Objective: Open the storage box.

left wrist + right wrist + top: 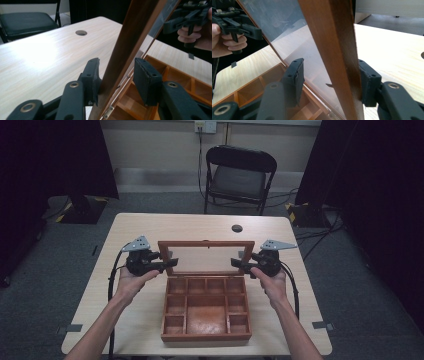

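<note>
We had a wooden box [206,312] near the middle of the worktop [130,227], toward our edge. Its glass lid [206,258] stood up, almost straight, at the 12 o'clock side of the box. The little compartments inside looked empty.

Our left tongs [169,264] sat at the 9 o'clock side of the lid. In the left gripper view, the lid's wooden frame [127,47] ran between the two jaws. One pad touched the wood. The other pad stood off from the glass side, so the jaws were spread and not squeezing.

Our right tongs [238,264] sat at the 3 o'clock side of the lid. In the right gripper view, one pad pressed against the outer side of the frame [332,52]. The other pad hung apart from the glass [294,42]. These jaws were spread too.

We think this could go wrong. The lid was only leaning on one pad at each side. If a hand slipped away, the lid could drop and slam onto the box. The glass might crack. If we pushed too hard toward 12 o'clock, the small hinge [108,115] could bend, or the whole box could slide. If one hand moved faster than the other, the frame could twist.

A black chair [239,175] stood past the worktop at 12 o'clock.
</note>
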Demonstrator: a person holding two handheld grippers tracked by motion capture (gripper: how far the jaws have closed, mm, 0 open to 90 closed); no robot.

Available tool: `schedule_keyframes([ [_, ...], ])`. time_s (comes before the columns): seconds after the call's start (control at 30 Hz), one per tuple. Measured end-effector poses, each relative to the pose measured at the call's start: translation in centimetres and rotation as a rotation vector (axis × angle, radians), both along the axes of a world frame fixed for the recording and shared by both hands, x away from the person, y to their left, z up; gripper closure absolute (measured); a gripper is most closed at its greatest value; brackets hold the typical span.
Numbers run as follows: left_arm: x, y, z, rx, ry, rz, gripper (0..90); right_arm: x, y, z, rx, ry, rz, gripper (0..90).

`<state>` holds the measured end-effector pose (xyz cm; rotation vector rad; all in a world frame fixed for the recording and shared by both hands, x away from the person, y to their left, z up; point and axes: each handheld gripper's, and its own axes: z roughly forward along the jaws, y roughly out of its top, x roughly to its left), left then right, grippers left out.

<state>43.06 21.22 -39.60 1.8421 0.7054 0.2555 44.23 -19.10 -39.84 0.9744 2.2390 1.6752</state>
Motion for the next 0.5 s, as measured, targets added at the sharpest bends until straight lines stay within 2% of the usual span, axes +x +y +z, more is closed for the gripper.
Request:
schedule_keyframes([
  [0.1,0.1,-0.1,-0.8,0.009,0.018,0.016,51.9,0.0,0.0,-0.1,-0.005,0.001,-0.006,46.4],
  [0.3,0.4,0.3,-1.4,0.025,0.029,0.012,58.3,0.2,0.0,-0.3,-0.006,0.001,-0.019,46.7],
  [0.37,0.4,0.2,-1.5,0.049,0.024,0.012,59.6,0.2,0.0,-0.4,-0.007,0.001,-0.017,46.5],
  [0.5,0.5,0.2,-1.5,0.044,0.026,0.015,60.2,0.4,0.2,-0.8,-0.022,0.015,-0.019,43.4],
])
